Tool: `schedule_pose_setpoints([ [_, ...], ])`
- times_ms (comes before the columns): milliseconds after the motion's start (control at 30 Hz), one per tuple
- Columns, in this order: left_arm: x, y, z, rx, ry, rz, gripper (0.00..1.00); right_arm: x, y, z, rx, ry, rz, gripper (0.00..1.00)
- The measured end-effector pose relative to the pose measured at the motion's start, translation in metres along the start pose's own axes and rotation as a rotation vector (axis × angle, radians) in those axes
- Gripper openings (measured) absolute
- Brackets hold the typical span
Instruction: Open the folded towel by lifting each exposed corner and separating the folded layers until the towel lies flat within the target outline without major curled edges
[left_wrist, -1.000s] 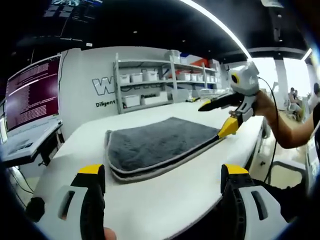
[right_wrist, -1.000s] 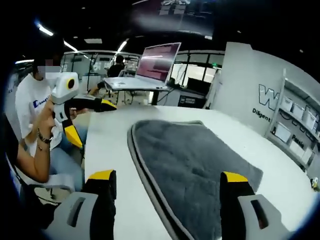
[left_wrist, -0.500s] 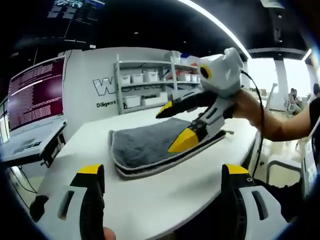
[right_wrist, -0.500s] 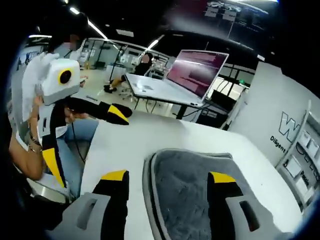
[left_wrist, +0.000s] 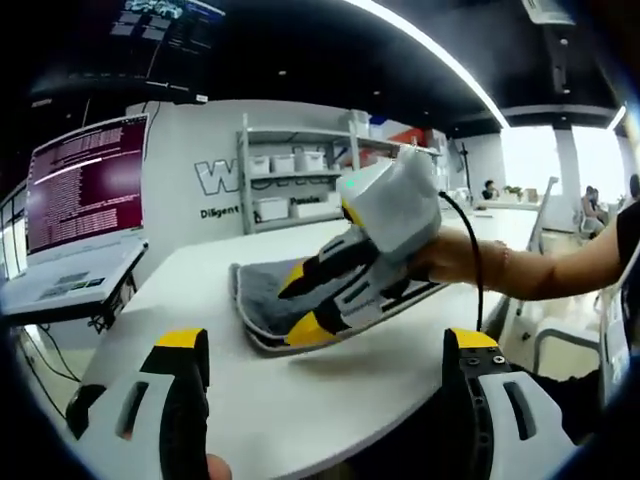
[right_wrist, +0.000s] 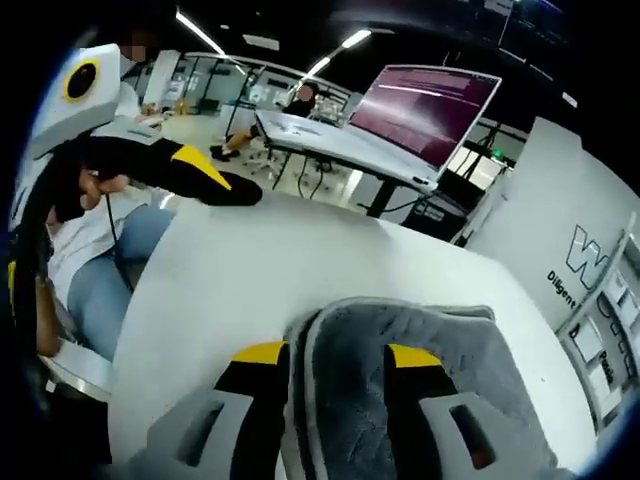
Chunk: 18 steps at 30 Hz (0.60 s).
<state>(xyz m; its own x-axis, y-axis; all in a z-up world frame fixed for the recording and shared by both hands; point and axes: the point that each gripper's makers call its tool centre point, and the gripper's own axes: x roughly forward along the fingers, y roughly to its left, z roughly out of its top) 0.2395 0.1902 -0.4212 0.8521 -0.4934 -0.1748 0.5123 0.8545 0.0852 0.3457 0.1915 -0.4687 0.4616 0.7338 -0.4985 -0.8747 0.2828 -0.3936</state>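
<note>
Right now the right gripper straddles the near corner of the folded grey towel, its yellow-tipped fingers narrowed about the raised edge; whether they pinch it I cannot tell. Seen from the left gripper view, it lies low across the towel on the white table. The left gripper hangs released, fingers wide, short of the towel. Beyond stand a monitor and shelves.
</note>
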Motion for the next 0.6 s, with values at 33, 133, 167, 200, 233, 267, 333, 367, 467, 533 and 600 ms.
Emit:
schedule_pose_setpoints([
  [33,0.000,0.000,0.000,-0.001,-0.002,0.001,0.95,0.001,-0.001,-0.001,0.001,0.002,-0.004,0.32],
  [133,-0.002,0.001,0.000,-0.004,-0.007,-0.009,0.95,0.009,-0.001,-0.010,0.005,0.035,0.013,0.30],
  [167,-0.002,0.001,0.000,-0.007,-0.010,-0.008,0.95,0.010,0.001,-0.012,0.008,0.036,0.023,0.28],
  [200,-0.002,0.002,0.000,-0.010,-0.012,-0.008,0.95,0.011,0.003,-0.013,0.011,0.037,0.033,0.25],
  [233,-0.002,0.003,0.000,-0.014,-0.014,-0.006,0.95,0.012,0.005,-0.013,0.018,0.027,0.040,0.22],
  [267,-0.002,0.003,0.000,-0.016,-0.015,-0.004,0.95,0.012,0.006,-0.011,0.030,0.009,0.048,0.20],
  [333,-0.002,0.003,0.000,-0.017,-0.014,-0.008,0.95,0.012,0.006,-0.009,0.047,-0.015,0.055,0.17],
  [367,-0.002,0.002,-0.001,-0.017,-0.013,-0.011,0.95,0.012,0.006,-0.009,0.052,-0.024,0.055,0.15],
  [467,-0.001,0.001,-0.002,-0.019,-0.014,-0.012,0.95,0.009,0.005,-0.006,0.060,-0.045,0.053,0.11],
  [533,-0.001,0.000,-0.003,-0.018,-0.012,-0.014,0.95,0.007,0.003,-0.003,0.072,-0.066,0.047,0.09],
  [600,0.000,-0.001,-0.004,-0.017,-0.009,-0.016,0.95,0.005,-0.002,0.005,0.125,-0.121,0.049,0.06],
])
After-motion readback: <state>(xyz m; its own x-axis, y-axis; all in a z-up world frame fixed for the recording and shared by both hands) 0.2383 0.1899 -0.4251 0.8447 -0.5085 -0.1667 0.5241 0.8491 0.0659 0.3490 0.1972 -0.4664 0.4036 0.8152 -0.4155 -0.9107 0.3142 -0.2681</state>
